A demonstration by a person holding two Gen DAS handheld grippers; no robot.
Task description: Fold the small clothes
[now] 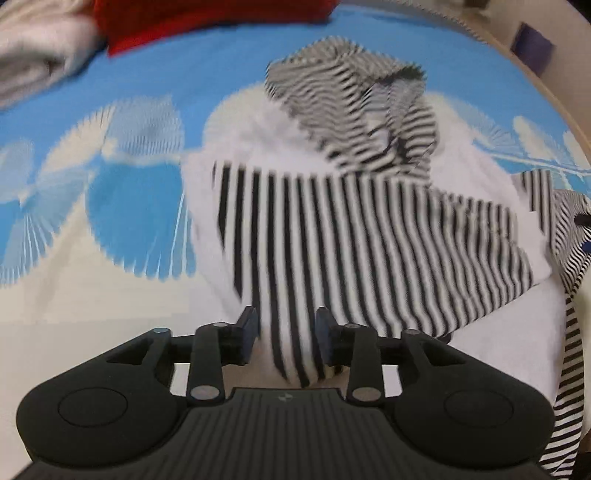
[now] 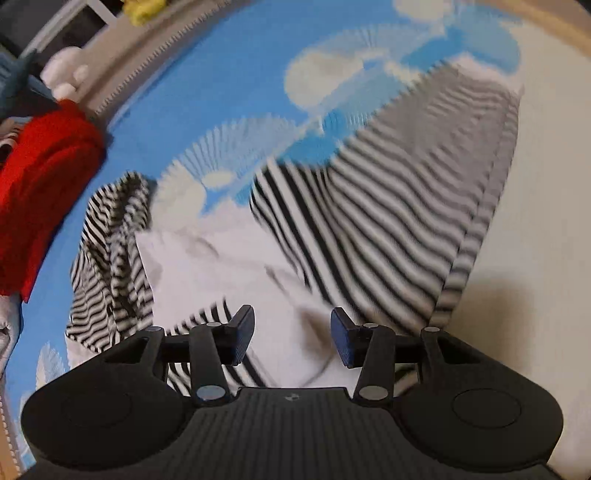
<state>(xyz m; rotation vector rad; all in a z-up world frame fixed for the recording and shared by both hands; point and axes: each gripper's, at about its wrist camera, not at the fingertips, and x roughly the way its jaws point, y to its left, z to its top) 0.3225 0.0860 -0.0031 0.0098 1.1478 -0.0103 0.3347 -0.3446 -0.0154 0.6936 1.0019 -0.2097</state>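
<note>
A black-and-white striped small garment (image 1: 369,229) with white panels lies crumpled on the blue and white patterned bedsheet (image 1: 140,221). My left gripper (image 1: 286,334) has its jaws partly apart with a fold of the striped cloth running between them. My right gripper (image 2: 291,338) is open above a white part of the same garment (image 2: 388,221), with nothing between its fingers. A striped sleeve (image 2: 110,258) lies bunched to the left in the right wrist view. Both views are blurred.
A red folded cloth (image 2: 44,177) lies at the far left of the bed and also shows in the left wrist view (image 1: 207,18). A pale grey cloth (image 1: 37,59) lies beside it. The bed's wooden edge (image 1: 546,96) curves at the right.
</note>
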